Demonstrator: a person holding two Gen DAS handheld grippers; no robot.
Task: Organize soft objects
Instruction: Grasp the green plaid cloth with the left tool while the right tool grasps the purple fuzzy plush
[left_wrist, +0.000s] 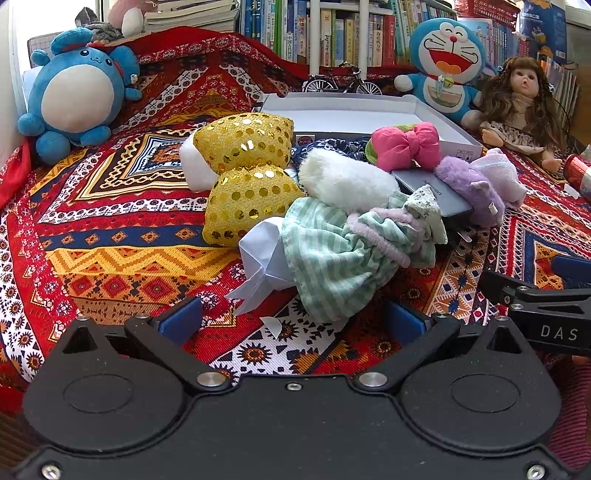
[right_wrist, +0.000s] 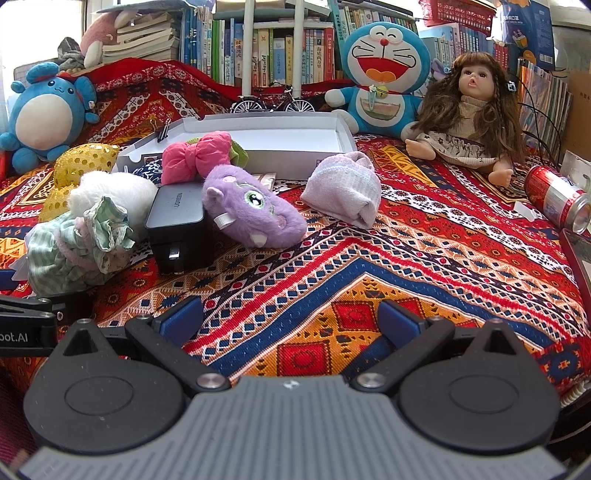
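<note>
Two claws, both spread wide and empty, low over the patterned cloth.

Left claw (left_wrist: 293, 319) gapes at bottom centre of its view, just below the green striped doll dress (left_wrist: 343, 254) and white crumpled paper (left_wrist: 264, 258). Beyond lie the gold sequin bow (left_wrist: 247, 173), a white fluffy plush (left_wrist: 343, 181), a dark charger (left_wrist: 436, 192) and the pink bow (left_wrist: 406, 146) against the white box tray (left_wrist: 436, 122). Right claw (right_wrist: 291, 317) gapes over bare patterned cloth (right_wrist: 369, 266); above it at centre left lies the purple plush (right_wrist: 255, 206), with a folded pale towel (right_wrist: 347, 188) to its right, touching neither.
</note>
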